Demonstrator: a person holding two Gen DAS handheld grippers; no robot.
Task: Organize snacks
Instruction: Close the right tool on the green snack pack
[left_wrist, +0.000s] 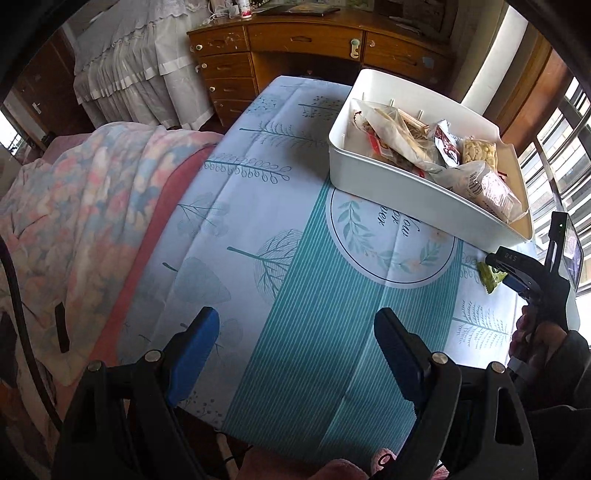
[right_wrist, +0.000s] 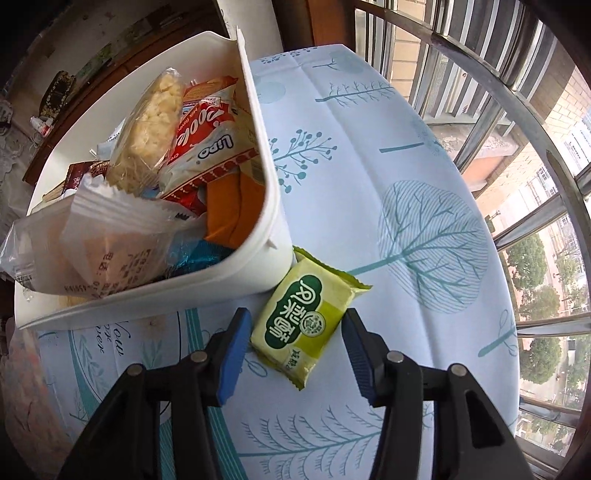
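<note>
A white bin (left_wrist: 413, 195) full of several snack packets stands on the table; it also shows in the right wrist view (right_wrist: 255, 273). A yellow-green snack packet (right_wrist: 304, 321) lies flat on the tablecloth against the bin's near corner; in the left wrist view (left_wrist: 489, 275) only its edge shows. My right gripper (right_wrist: 295, 350) is open, its blue pads on either side of the packet's near end, not closed on it. It shows from the side in the left wrist view (left_wrist: 513, 273). My left gripper (left_wrist: 295, 354) is open and empty over the table's near edge.
The table has a blue-and-white tree-print cloth (left_wrist: 295, 258). A bed with a patterned blanket (left_wrist: 85, 221) lies left of it. A wooden desk with drawers (left_wrist: 295, 48) stands behind. A barred window (right_wrist: 517, 184) is close on the right.
</note>
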